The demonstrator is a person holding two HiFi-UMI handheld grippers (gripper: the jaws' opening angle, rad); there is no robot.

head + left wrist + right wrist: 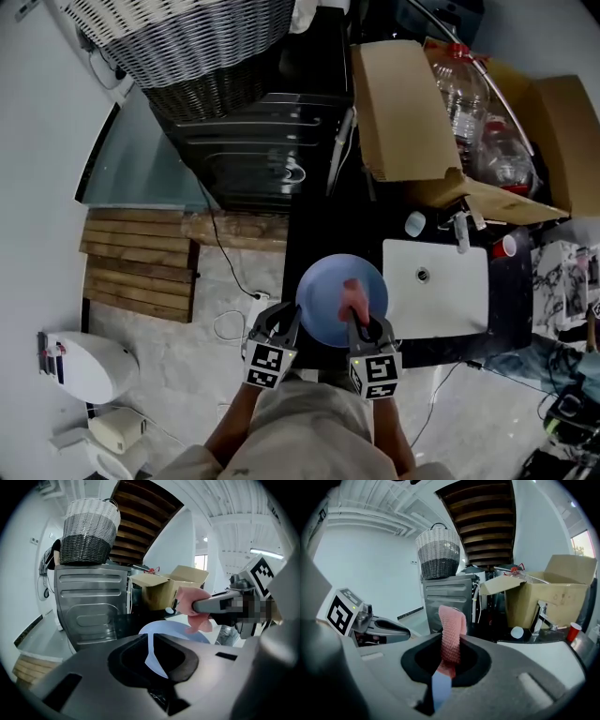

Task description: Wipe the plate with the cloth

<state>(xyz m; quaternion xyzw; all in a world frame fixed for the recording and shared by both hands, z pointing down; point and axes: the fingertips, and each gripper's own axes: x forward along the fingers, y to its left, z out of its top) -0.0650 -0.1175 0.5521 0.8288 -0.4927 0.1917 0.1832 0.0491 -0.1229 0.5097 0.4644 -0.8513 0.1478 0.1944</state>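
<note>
A round light-blue plate (328, 298) is held over the front edge of the black counter. My left gripper (288, 325) is shut on the plate's left rim; in the left gripper view the rim (151, 654) runs between the jaws. My right gripper (362, 324) is shut on a pink cloth (354, 296) that lies against the plate's right half. The right gripper view has the cloth (451, 637) standing up between the jaws with a strip of plate (440, 690) below it. From the left gripper view the cloth (194, 607) hangs off the right gripper's fingers (216, 604) above the plate (174, 632).
A white sink (436, 286) with a faucet (461, 231) lies right of the plate. Behind it stand a cardboard box of plastic bottles (412, 122), a small white cup (415, 223) and a red cup (506, 246). A dark washing machine (248, 141) carries a wicker basket (187, 37).
</note>
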